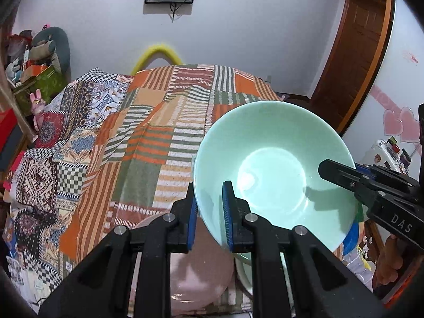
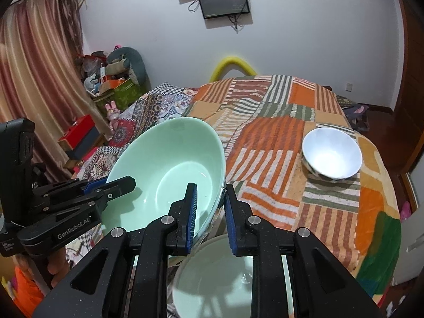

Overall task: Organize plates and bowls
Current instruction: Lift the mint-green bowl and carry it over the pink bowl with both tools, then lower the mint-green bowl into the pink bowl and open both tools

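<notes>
Bed cover: striped patchwork cloth (image 2: 278,143), orange, green and cream, soft weave, spread across the bed.
Held bowl: glossy round mint-green ceramic bowl (image 1: 273,169), tilted, lifted above the bed's near edge.
Below: second mint-green bowl (image 2: 212,278); pale pink round plate (image 1: 196,275).
Far right edge: smaller white glazed bowl (image 2: 331,156), upright.
Left gripper (image 1: 209,217): blue pads clamped on the held bowl's rim.
Right gripper (image 2: 209,217): clamped on the opposite rim.

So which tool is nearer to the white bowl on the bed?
Right. The right tool grips the green bowl's rim on the side facing the white bowl. The left tool grips the opposite rim, farther away.
</notes>
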